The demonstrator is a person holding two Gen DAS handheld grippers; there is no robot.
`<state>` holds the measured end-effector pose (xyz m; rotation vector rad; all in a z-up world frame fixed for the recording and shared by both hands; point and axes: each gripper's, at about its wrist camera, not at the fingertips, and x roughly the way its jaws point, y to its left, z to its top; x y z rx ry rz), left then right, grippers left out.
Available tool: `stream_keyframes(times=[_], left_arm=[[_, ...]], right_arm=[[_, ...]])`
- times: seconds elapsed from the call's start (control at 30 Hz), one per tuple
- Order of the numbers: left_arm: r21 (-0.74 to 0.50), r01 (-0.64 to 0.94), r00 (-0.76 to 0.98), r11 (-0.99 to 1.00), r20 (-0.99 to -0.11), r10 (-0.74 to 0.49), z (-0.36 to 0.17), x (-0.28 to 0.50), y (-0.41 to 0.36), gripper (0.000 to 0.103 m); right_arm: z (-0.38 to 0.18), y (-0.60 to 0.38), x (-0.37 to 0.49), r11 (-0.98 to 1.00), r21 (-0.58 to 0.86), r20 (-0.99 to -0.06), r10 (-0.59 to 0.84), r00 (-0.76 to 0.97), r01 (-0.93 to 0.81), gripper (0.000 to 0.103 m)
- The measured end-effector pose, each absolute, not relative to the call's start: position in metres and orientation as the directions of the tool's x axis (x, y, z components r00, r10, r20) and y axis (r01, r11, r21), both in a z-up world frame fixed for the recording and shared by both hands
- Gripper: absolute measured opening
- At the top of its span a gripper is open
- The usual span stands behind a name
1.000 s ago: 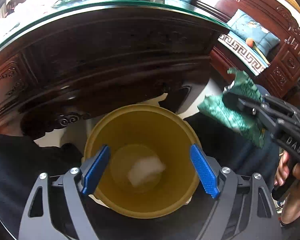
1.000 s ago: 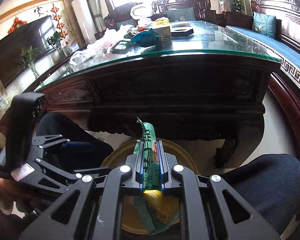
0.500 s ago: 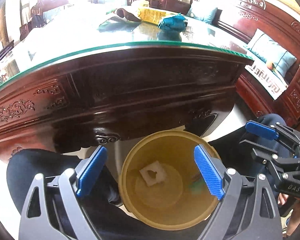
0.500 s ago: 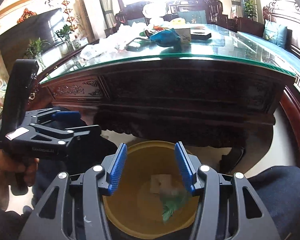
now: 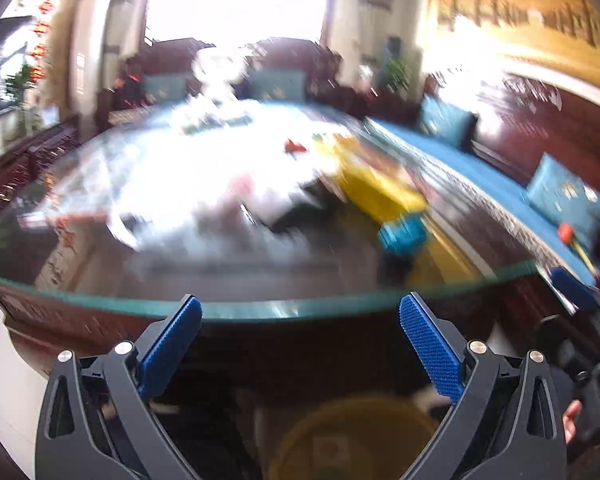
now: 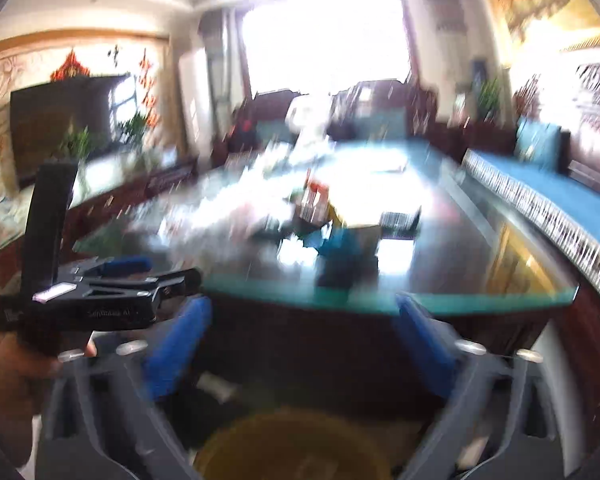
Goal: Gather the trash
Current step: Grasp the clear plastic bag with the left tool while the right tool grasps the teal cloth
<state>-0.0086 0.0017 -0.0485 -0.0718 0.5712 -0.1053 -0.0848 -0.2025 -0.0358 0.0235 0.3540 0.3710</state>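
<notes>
1. Only the right wrist view is showing the television [image 6: 66,120] beyond the worktop [image 6: 480,264].
2. Both the left gripper [image 5: 300,344] and right gripper [image 6: 302,344] are holding jaws apart, empty, above the yellow bin [image 5: 352,436], below the worktop's glass edge; blurred trash [image 5: 402,234] is lying on the worktop.

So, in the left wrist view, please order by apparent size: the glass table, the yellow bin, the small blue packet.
1. glass table, by far the largest.
2. yellow bin, partly cut off by the frame and near the camera.
3. blue packet, smallest, though blurred and farther away.
</notes>
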Motion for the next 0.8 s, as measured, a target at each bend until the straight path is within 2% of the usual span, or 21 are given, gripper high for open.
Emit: stream_keyframes(times=[0.17, 0.3, 0.4, 0.57, 0.8], left_arm=[[-0.106, -0.002, 0.858, 0.994, -0.51, -0.053, -0.034, 0.017, 0.023, 0.099], [-0.104, -0.01, 0.853, 0.995, -0.52, -0.046, -0.039, 0.032, 0.028, 0.099], [-0.116, -0.014, 0.842, 0.993, -0.538, -0.051, -0.047, 0.041, 0.032, 0.099], [-0.129, -0.011, 0.825, 0.992, -0.561, -0.064, -0.058, 0.059, 0.034, 0.099], [-0.136, -0.007, 0.811, 0.991, -0.58, -0.074, -0.067, 0.07, 0.036, 0.099]], right_arm=[[-0.031, -0.194, -0.055, 0.934, 0.092, -0.319, 0.357, 0.878, -0.346, 0.095], [-0.041, -0.186, -0.022, 0.943, 0.1, -0.354, 0.333, 0.874, -0.319, 0.095], [-0.05, -0.182, 0.008, 0.94, 0.145, -0.415, 0.34, 0.844, -0.308, 0.094], [-0.067, -0.183, 0.04, 0.945, 0.19, -0.477, 0.326, 0.816, -0.267, 0.088], [-0.079, -0.178, 0.059, 0.944, 0.197, -0.516, 0.328, 0.791, -0.263, 0.078]])
